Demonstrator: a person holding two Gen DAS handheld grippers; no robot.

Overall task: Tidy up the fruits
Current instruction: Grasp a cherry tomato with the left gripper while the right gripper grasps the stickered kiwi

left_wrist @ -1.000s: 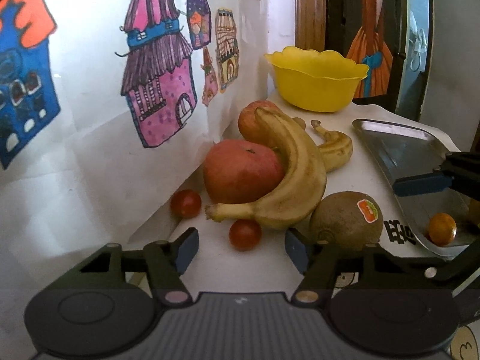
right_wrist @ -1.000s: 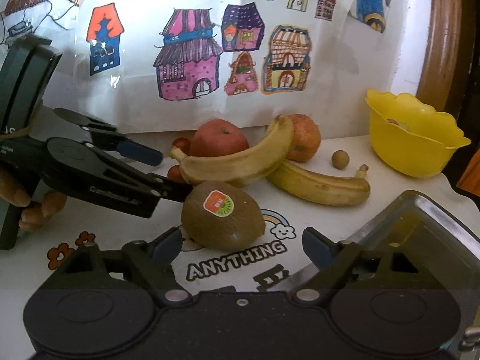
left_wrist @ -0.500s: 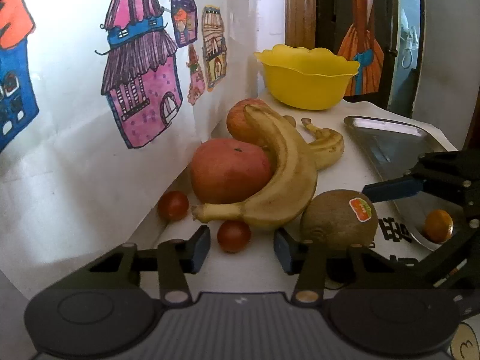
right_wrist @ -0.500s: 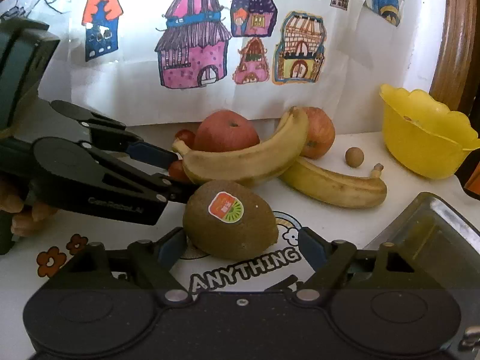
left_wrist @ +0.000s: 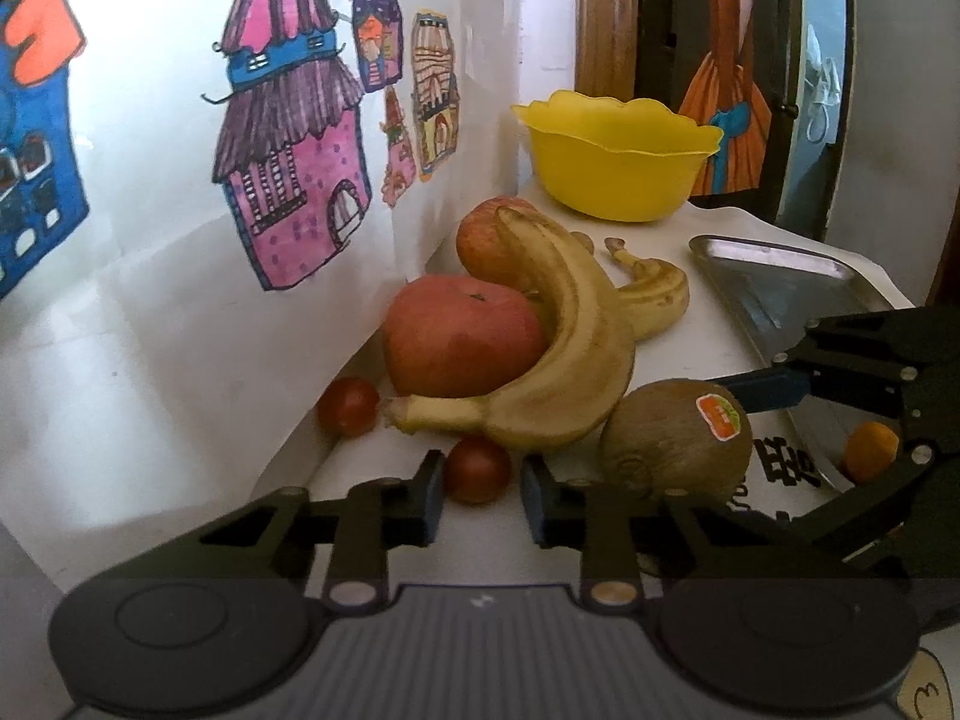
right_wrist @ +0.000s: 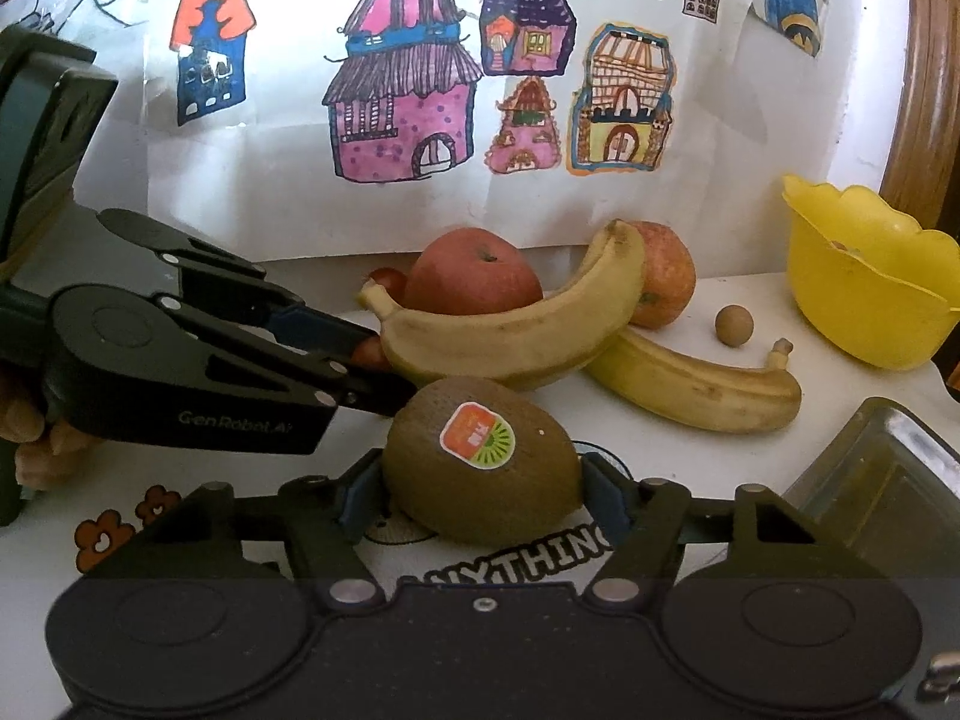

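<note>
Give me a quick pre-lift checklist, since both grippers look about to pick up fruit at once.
1. Cherry tomato centred in left gripper: ok.
2. Left fingers gripping it: not ok, slight gaps.
3. Kiwi between right gripper fingers: ok, pads at both sides.
4. Grip firmness on the kiwi: cannot tell.
5. Grippers clear of each other: not ok, left fingertip nearly meets the kiwi.
6. Metal tray has room: ok, one small orange fruit inside.

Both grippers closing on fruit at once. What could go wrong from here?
1. The left gripper brackets a cherry tomato right under the banana stem; lifting may nudge the banana.
2. The right gripper pinches the kiwi at its ends; the rounded fruit could squirt out.
3. The grippers sit close together and could collide.
</note>
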